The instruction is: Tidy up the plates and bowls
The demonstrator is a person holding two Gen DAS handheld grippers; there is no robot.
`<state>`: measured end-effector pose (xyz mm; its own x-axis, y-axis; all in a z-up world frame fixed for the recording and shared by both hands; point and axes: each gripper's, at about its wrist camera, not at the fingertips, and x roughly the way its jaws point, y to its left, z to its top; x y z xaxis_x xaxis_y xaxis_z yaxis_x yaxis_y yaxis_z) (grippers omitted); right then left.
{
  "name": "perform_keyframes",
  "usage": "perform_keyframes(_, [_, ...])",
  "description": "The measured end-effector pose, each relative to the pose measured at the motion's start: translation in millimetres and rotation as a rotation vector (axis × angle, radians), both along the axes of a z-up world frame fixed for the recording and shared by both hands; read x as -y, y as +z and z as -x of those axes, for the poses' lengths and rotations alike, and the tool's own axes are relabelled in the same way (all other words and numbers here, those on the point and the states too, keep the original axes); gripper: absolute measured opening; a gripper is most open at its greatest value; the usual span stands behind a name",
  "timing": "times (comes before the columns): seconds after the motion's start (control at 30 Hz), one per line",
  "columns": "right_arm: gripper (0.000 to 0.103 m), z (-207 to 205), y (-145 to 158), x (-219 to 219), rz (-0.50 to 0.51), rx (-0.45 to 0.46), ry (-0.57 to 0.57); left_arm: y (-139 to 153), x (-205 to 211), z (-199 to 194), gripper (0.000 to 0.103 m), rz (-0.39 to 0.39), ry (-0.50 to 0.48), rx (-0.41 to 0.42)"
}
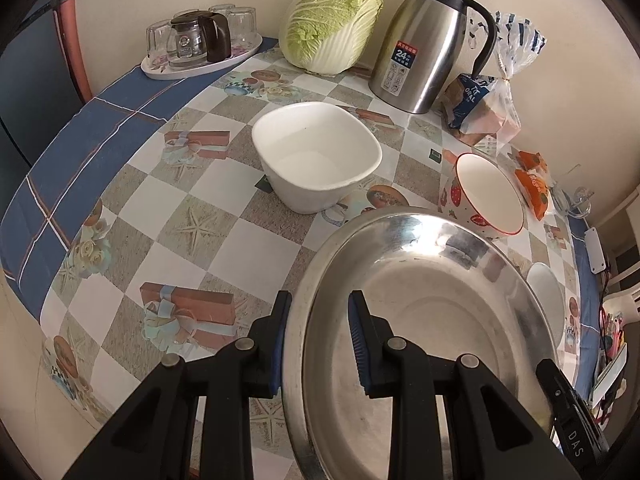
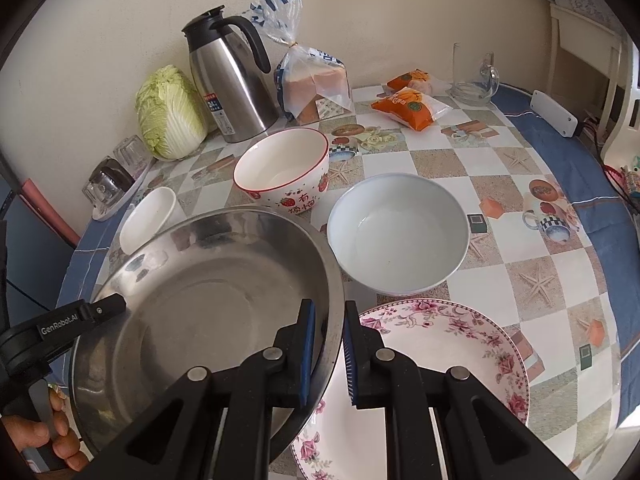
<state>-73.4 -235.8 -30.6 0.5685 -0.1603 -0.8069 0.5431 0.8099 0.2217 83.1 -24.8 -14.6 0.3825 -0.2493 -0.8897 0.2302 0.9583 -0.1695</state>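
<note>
A large steel basin hangs just over the checked table, held by its rim from both sides. My left gripper is shut on the basin's left rim, one finger outside the wall and one inside. My right gripper is shut on the opposite rim of the basin, whose edge overlaps a floral plate. Behind the basin stand a white square bowl, a strawberry-patterned bowl and a pale blue bowl. A hand grips the left tool.
Along the wall stand a Chinese cabbage, a steel thermos jug and a bagged loaf of bread. A tray of glasses with a teapot sits far left. Orange snack packs, a glass mug and a white power strip lie far right.
</note>
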Motion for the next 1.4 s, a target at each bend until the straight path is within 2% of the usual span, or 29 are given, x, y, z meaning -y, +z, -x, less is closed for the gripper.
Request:
perform_keyframes(0.37, [0.015,-11,-12,-4,-0.011,-0.014,0.033,-8,-4,-7,0.028,-0.019,0.022,-0.017])
perform_keyframes(1.4, [0.017,-22,-19,0,0.028,-0.013,0.031,-25,8,-20,0.028,-0.035,0.006,-0.009])
